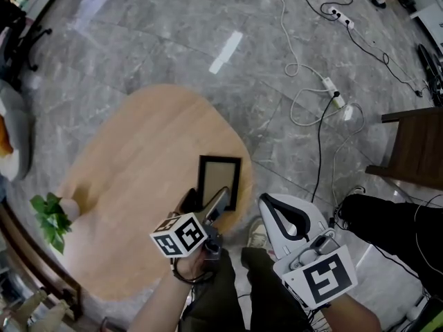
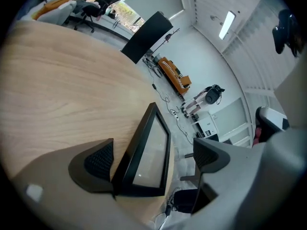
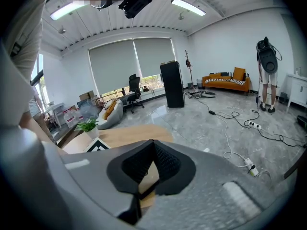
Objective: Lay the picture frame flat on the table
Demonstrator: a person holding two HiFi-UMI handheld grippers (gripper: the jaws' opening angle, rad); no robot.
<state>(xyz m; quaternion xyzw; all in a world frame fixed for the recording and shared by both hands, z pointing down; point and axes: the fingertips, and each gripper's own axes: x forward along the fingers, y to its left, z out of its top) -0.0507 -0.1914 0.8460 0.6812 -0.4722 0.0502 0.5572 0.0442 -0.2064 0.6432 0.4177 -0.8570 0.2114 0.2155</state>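
Observation:
A black picture frame (image 1: 220, 178) lies flat on the oval wooden table (image 1: 138, 151), close to the table's right edge. My left gripper (image 1: 204, 203) stands open over the frame's near end. In the left gripper view the frame (image 2: 148, 147) sits between the two pads: the left pad (image 2: 98, 161) is right beside its edge, while the right pad (image 2: 207, 153) is well apart from it. My right gripper (image 1: 275, 211) hangs off the table to the right of the frame, above the floor. Its jaws are shut (image 3: 152, 161) with nothing between them.
A small potted plant (image 1: 52, 214) stands at the table's left side. White and black cables with power strips (image 1: 332, 92) trail over the grey floor to the right. A dark wooden chair (image 1: 415, 147) stands at the far right. The person's legs are below the table's near edge.

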